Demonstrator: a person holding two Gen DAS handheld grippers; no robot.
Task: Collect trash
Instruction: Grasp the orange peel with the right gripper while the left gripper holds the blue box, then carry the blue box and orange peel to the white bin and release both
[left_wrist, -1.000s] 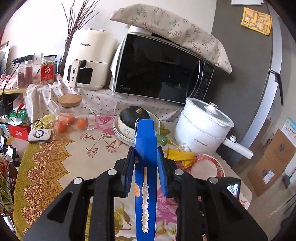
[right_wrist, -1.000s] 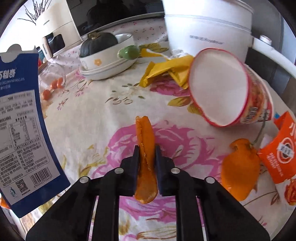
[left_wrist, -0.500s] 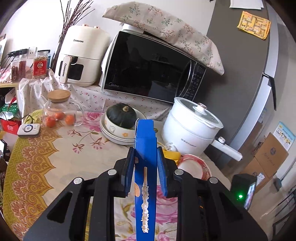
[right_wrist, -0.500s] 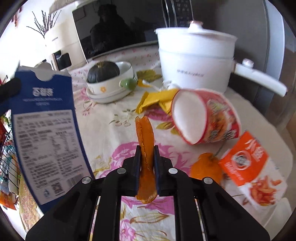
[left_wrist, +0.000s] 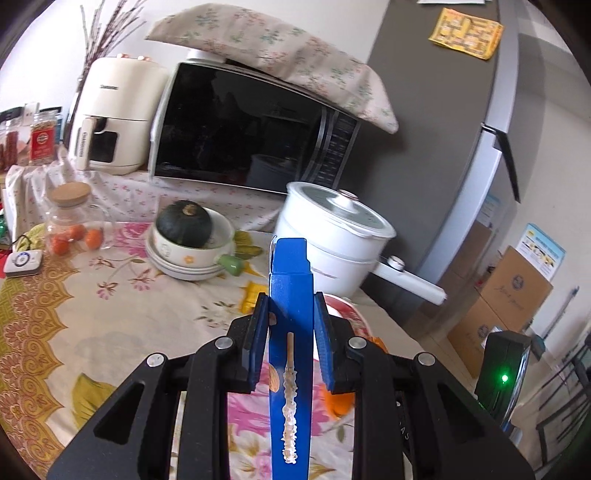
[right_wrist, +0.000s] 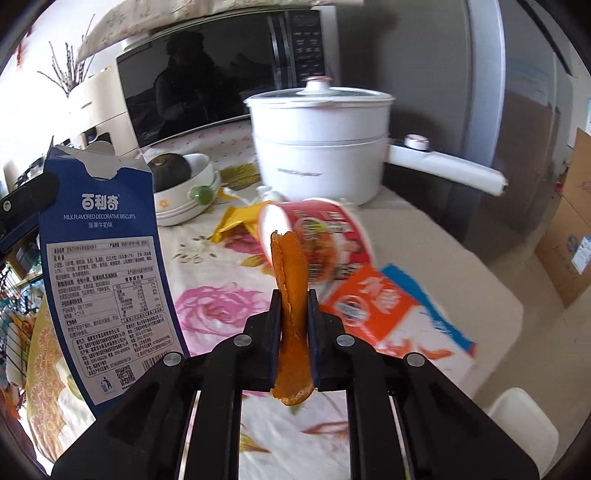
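Observation:
My left gripper (left_wrist: 290, 314) is shut on a flat blue biscuit box (left_wrist: 290, 291), seen edge-on above the floral table. In the right wrist view the same blue biscuit box (right_wrist: 107, 266) hangs at the left, its printed back facing me. My right gripper (right_wrist: 291, 306) is shut on a curled orange peel (right_wrist: 290, 280), lifted off the table. On the tablecloth behind it lie a tipped red instant-noodle cup (right_wrist: 317, 236), an orange snack packet (right_wrist: 369, 302) and a yellow wrapper (right_wrist: 236, 221). Another piece of orange peel (left_wrist: 338, 404) shows below my left fingers.
A white electric pot (right_wrist: 321, 144) with a long handle stands at the table's back right. Stacked bowls holding a dark squash (left_wrist: 184, 225), a glass jar (left_wrist: 72, 225), a microwave (left_wrist: 251, 136) and an air fryer (left_wrist: 110, 118) fill the back. Cardboard boxes (left_wrist: 506, 302) sit on the floor at right.
Both grippers have lifted and swung right with their loads. The orange peel has risen off the tablecloth. The pot and the snack packet have come further into view.

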